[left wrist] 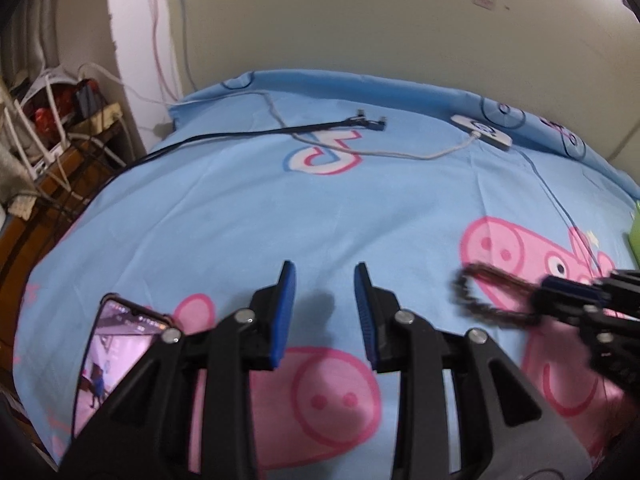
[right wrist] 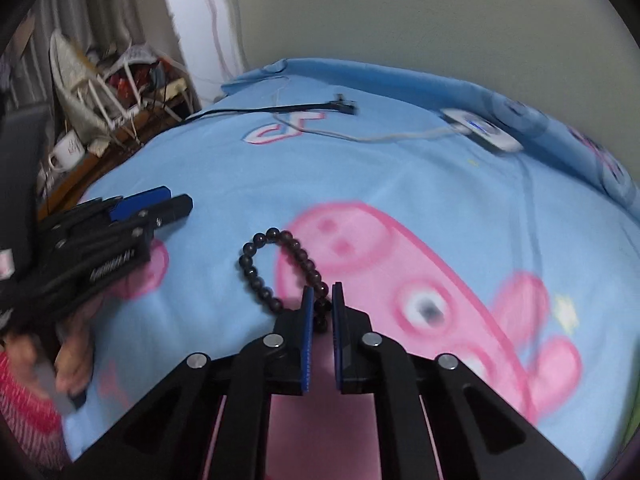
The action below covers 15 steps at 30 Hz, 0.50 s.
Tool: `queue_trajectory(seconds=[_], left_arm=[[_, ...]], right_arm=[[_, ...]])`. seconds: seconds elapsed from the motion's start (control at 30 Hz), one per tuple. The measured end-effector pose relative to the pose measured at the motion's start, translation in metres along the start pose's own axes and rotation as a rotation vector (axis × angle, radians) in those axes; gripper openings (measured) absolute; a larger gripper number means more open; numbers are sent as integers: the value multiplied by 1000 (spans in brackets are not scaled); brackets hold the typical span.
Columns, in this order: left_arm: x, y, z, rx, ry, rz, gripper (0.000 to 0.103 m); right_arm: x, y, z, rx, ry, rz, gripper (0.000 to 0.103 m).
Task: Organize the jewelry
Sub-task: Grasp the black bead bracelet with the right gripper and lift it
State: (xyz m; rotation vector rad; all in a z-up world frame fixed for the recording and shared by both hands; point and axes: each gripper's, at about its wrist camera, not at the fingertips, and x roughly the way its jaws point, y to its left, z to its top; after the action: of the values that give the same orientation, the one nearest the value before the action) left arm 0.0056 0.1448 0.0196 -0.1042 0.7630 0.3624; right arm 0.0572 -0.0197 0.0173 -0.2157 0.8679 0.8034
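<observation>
The right gripper is clenched on a dark bead bracelet, pinching the near end of the loop between its blue pads; the rest of the loop lies out ahead of the jaws, at the centre of the right wrist view, over the blue cartoon bedsheet. In the left wrist view the bracelet shows blurred at the right edge, hanging from the same jaws. The left gripper stands released, its jaws apart with only sheet between them, low in the middle of its own frame; a phone lies at the lower left there.

To do this step well, keep the pinch firm on the beads, since round beads on an elastic can likely roll out of flat pads; lift straight and slowly so the loop does not swing; keep the loose end away from the charging cable at the upper middle; let the free gripper steady the loop only if it sags.
</observation>
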Motion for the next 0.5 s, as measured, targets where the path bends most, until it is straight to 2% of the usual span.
queue_trajectory(seconds=[0.07,0.1,0.23,0.33,0.37,0.43,0.5], left_arm=[[-7,-17,-3,55,-10,-22,37],[-12,-31,-5,93,-10,-63,41],[-34,-92,-13,248,-11,-206,42],[-54,-151,-20,387,5,-383,42],[-58,-164,-22,418,11,-419,42],[-65,-199,-28,493,45,-507,42],[-66,-223,-32,532,84,-551,42]], right_arm=[[-23,-23,-25,55,-16,-5,0],[-32,-31,-33,77,-23,-6,0],[-83,-76,-85,207,-60,-33,0],[-115,-97,-118,273,-92,-76,0],[-121,-101,-125,287,-99,-91,0],[-139,-111,-143,315,-119,-131,0],[-150,-118,-157,329,-130,-152,0]])
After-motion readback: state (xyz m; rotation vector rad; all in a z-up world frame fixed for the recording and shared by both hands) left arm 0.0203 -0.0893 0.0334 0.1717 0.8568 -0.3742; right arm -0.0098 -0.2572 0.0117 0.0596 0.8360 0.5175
